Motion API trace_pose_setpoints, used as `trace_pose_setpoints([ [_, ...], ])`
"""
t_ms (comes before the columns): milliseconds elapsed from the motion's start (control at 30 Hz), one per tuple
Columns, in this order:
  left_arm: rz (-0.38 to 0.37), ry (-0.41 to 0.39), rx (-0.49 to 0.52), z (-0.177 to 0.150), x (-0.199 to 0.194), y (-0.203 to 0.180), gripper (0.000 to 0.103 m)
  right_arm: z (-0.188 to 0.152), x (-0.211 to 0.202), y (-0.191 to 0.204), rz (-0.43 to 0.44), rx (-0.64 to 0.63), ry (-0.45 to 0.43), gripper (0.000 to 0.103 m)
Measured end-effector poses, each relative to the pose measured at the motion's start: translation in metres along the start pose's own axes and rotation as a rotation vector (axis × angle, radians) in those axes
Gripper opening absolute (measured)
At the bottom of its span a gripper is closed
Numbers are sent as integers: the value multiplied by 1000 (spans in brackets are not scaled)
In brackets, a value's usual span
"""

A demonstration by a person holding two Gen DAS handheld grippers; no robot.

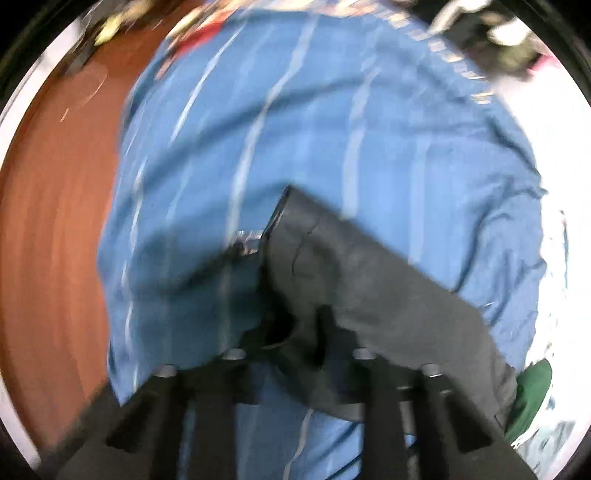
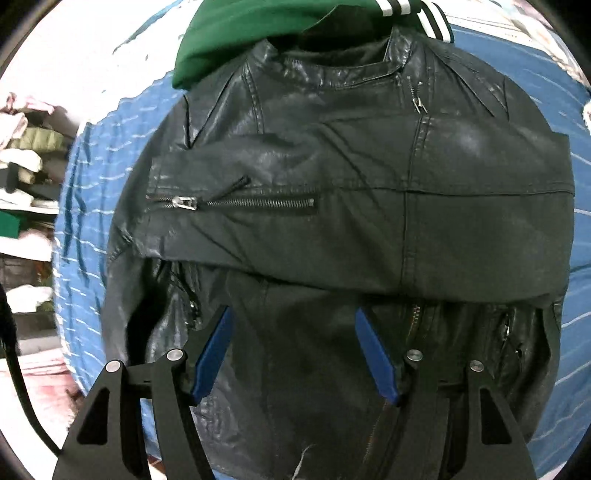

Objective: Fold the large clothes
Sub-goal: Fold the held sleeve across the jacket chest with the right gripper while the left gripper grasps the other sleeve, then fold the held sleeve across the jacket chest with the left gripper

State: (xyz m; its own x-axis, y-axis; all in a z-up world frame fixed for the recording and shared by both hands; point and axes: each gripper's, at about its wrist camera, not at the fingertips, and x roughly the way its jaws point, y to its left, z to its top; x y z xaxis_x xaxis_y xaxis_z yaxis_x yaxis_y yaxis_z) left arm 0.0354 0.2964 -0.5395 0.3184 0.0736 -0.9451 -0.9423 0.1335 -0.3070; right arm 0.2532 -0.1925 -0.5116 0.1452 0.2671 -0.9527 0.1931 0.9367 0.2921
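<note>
A black leather jacket (image 2: 332, 184) lies front up on a blue striped cover (image 2: 85, 206). One sleeve (image 2: 369, 229) is folded straight across its chest, zip cuff at the left. My right gripper (image 2: 293, 325) is open and empty, its blue-padded fingers (image 2: 216, 354) hovering over the jacket's lower front. In the blurred left wrist view, my left gripper (image 1: 291, 332) is shut on a dark fold of the jacket (image 1: 354, 266) and holds it above the blue cover (image 1: 295, 129).
A green garment (image 2: 251, 29) with white-striped trim lies beyond the jacket's collar. Piled clothes on shelves (image 2: 26, 155) stand at the left. Reddish-brown floor (image 1: 55, 221) runs beside the cover. A green patch (image 1: 532, 391) shows at lower right.
</note>
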Motion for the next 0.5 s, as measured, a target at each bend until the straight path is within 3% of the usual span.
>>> trace_pose_setpoints([
  [133, -75, -83, 112, 38, -10, -22, 12, -14, 4, 20, -95, -72, -11, 70],
  [267, -168, -128, 186, 77, -4, -55, 12, -23, 12, 37, -119, -93, -10, 70],
  [333, -204, -107, 207, 87, 13, -68, 12, -25, 16, 41, -121, -87, -15, 70],
  [400, -227, -37, 182, 90, 36, -64, 13, -27, 19, 43, -121, -67, -27, 70],
  [500, -301, 50, 102, 83, 58, -43, 24, -27, 22, 45, -103, -38, -33, 70],
])
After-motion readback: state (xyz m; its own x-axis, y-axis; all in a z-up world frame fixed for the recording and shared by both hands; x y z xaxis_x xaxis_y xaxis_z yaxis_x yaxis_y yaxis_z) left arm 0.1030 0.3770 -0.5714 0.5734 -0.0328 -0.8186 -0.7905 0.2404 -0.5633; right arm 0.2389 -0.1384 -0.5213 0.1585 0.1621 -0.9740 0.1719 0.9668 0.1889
